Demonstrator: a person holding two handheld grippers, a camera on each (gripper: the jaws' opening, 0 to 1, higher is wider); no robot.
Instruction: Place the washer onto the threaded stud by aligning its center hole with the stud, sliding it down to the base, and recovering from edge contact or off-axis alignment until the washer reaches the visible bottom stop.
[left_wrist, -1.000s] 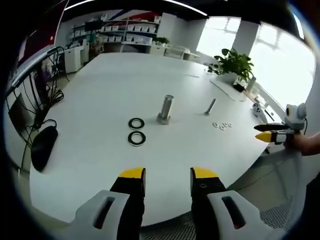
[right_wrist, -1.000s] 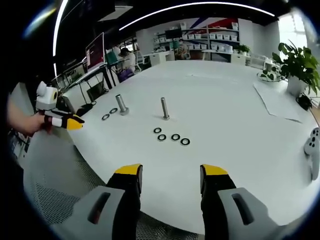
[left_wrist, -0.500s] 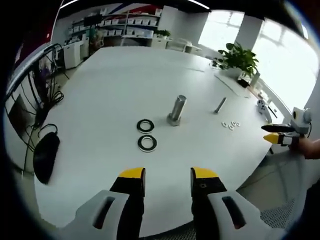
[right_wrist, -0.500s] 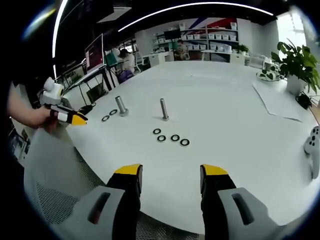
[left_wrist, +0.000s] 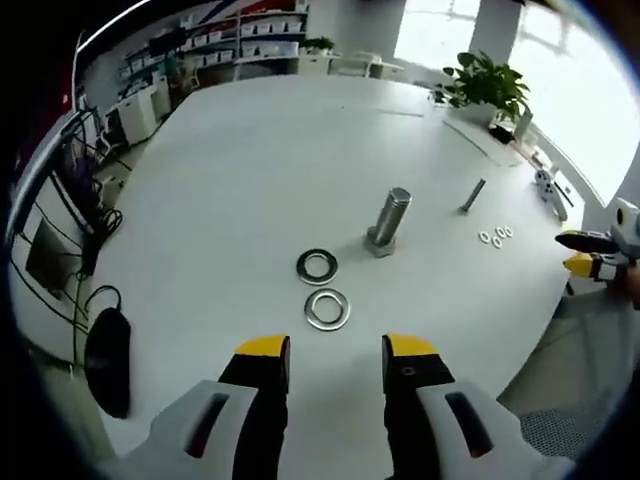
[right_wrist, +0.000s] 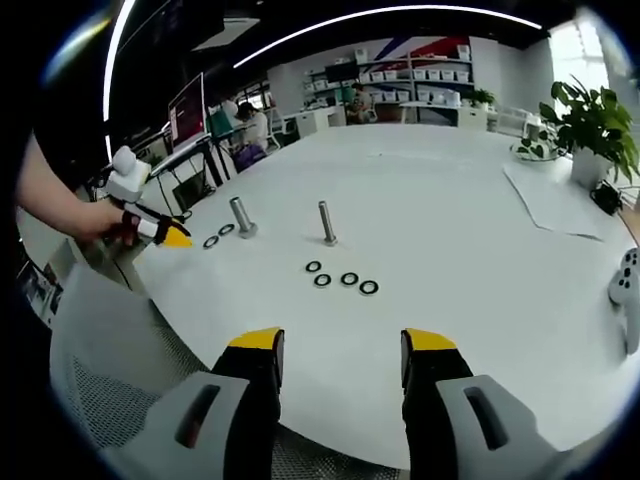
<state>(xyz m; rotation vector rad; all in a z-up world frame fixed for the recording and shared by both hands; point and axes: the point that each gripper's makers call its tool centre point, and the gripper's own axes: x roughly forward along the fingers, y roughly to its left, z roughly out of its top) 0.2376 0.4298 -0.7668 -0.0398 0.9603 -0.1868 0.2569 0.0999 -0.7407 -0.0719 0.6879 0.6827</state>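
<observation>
Left gripper (left_wrist: 335, 352): moved in over the table since a second ago, jaws spread and empty. Two large washers (left_wrist: 327, 308) centre frame, beside thick stud (left_wrist: 388, 218). Right gripper (right_wrist: 335, 348): parted, empty. Pickup next, likely

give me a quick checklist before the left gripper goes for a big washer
1. Left gripper open and empty: ok.
2. Two large washers lie flat on the table, apart from each other: ok.
3. Thick stud upright with nothing on it: ok.
4. Path from the left gripper to the nearer washer free of objects: ok.
5. Right gripper open and away from the thick stud: ok.
6. Washer hole fits the stud: cannot tell.
</observation>
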